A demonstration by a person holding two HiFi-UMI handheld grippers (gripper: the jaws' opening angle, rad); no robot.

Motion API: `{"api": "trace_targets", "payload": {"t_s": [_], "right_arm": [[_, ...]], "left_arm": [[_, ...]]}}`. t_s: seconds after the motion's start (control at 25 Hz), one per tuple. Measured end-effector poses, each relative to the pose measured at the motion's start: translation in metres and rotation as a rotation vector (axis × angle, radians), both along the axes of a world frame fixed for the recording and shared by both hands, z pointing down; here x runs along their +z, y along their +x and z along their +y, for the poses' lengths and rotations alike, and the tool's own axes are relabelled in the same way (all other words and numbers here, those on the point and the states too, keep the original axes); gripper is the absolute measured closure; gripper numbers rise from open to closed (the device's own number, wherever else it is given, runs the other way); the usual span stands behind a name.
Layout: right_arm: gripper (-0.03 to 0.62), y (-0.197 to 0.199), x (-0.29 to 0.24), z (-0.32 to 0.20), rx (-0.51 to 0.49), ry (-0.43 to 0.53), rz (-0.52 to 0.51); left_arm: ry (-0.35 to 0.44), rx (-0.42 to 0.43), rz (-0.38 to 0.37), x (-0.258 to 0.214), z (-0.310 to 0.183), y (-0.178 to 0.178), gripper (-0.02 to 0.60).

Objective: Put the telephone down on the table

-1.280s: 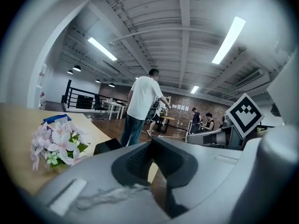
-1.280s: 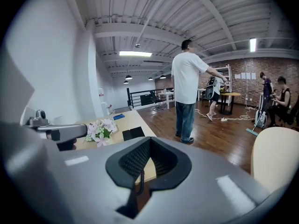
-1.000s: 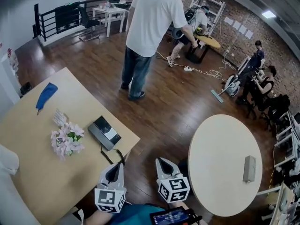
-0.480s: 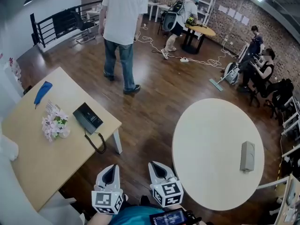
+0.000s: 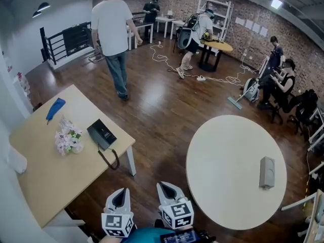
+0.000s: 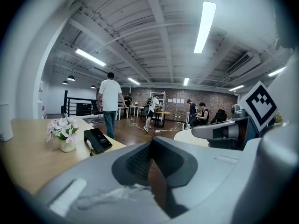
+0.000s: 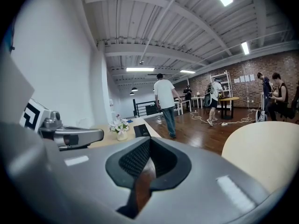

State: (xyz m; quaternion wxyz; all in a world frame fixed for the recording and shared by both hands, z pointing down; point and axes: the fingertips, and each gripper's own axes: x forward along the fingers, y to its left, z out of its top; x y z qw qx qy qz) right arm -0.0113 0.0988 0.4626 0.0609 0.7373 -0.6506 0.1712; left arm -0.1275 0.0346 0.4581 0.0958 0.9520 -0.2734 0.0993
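Observation:
The black telephone (image 5: 102, 134) lies on the rectangular wooden table (image 5: 45, 176) near its right edge, and its coiled cord (image 5: 110, 158) hangs over that edge. It also shows in the left gripper view as the telephone (image 6: 97, 140), and small in the right gripper view as the telephone (image 7: 141, 130). My left gripper (image 5: 120, 199) and right gripper (image 5: 169, 192) sit side by side at the bottom of the head view, over the wooden floor and well short of the telephone. Both are shut and hold nothing: left gripper (image 6: 150, 146), right gripper (image 7: 148, 143).
A vase of pink flowers (image 5: 69, 140) and a blue object (image 5: 54, 109) share the wooden table. To the right is a round white table (image 5: 228, 151) with a grey box (image 5: 267, 172) on it. A person in a white shirt (image 5: 113, 24) walks on the floor; others are at the back.
The head view has swung and pulled back, so the telephone's table sits farther left and smaller. The person in white has walked away toward the back. Both grippers stay shut and empty.

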Motion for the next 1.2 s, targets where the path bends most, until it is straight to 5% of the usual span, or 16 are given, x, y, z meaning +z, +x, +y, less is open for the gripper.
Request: {"api": "trace_targets", "payload": {"t_s": [0.56, 1.2], "right_arm": [[0.604, -0.055, 0.007, 0.003, 0.058, 0.008, 0.04], [0.605, -0.051, 0.006, 0.0, 0.063, 0.043, 0.052]], "left_arm": [[-0.009, 0.087, 0.048, 0.001, -0.006, -0.027, 0.569], [0.004, 0.12, 0.051, 0.002, -0.005, -0.013, 0.569]]}}
